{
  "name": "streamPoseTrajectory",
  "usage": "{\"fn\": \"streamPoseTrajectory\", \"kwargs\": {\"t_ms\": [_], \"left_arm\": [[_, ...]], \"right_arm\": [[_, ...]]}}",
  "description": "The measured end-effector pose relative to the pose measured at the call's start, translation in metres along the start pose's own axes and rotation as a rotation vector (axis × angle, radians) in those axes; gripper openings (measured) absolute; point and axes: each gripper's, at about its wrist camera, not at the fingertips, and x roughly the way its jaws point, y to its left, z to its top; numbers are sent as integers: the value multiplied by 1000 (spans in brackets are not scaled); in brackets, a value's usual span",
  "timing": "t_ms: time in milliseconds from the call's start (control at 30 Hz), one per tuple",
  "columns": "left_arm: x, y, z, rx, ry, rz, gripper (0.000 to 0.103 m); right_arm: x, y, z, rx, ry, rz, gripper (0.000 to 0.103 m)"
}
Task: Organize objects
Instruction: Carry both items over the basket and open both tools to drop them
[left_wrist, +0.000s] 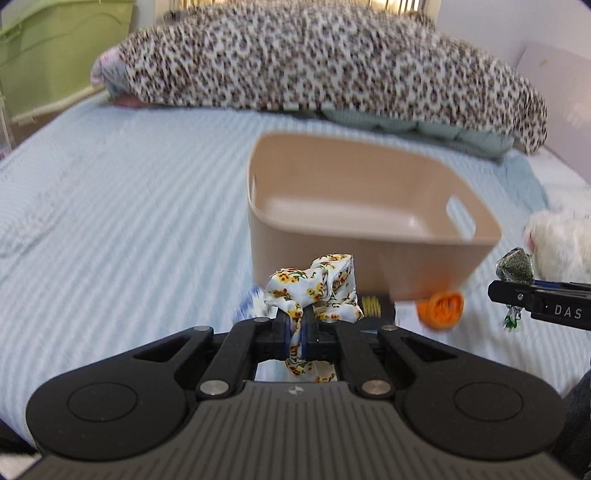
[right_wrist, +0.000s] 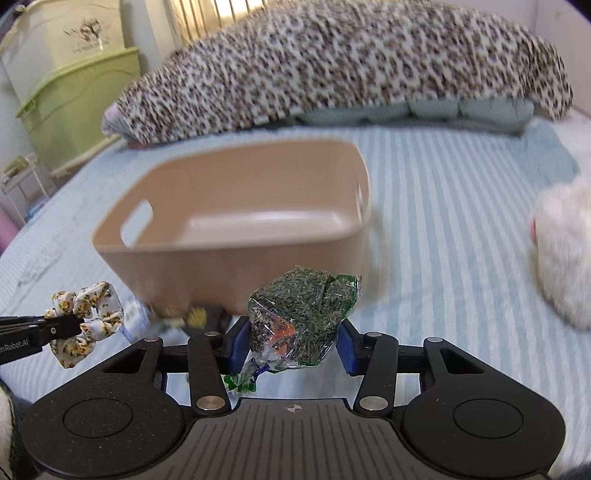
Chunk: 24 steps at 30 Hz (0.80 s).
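A tan plastic bin (left_wrist: 369, 236) with handle slots sits empty on the striped bed; it also shows in the right wrist view (right_wrist: 229, 251). My left gripper (left_wrist: 295, 334) is shut on a white floral scrunchie (left_wrist: 317, 291), held in the air just before the bin's near wall. The scrunchie also shows in the right wrist view (right_wrist: 86, 314). My right gripper (right_wrist: 291, 347) is shut on a clear bag of green dried leaves (right_wrist: 299, 317), held before the bin's near right corner. That bag and gripper show at the right of the left wrist view (left_wrist: 515, 267).
An orange item (left_wrist: 441, 308), a dark comb-like item (left_wrist: 373, 306) and a blue-white item (left_wrist: 251, 304) lie by the bin's near wall. A white fluffy thing (right_wrist: 565, 251) lies at the right. A leopard-print pillow (left_wrist: 314, 62) lies behind. Green tubs (right_wrist: 81, 107) stand left.
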Motion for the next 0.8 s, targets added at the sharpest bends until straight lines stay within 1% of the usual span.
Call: {"fn": "streamPoseTrajectory", "kwargs": {"t_ms": [233, 467, 533, 633, 700, 800], "left_arm": [[-14, 3, 32, 11, -87, -5, 6], [5, 2, 62, 34, -120, -8, 6], [16, 1, 70, 40, -122, -10, 6], [37, -3, 83, 44, -115, 1, 6], [54, -6, 89, 45, -102, 9, 6], [82, -10, 93, 41, -60, 26, 6]], "right_arm": [[-9, 9, 37, -31, -85, 14, 45], [0, 14, 71, -57, -149, 8, 45], [7, 13, 79, -51, -151, 9, 45], [23, 7, 91, -20, -130, 24, 45], [36, 6, 96, -37, -126, -9, 45], [60, 1, 99, -31, -87, -30, 45]]}}
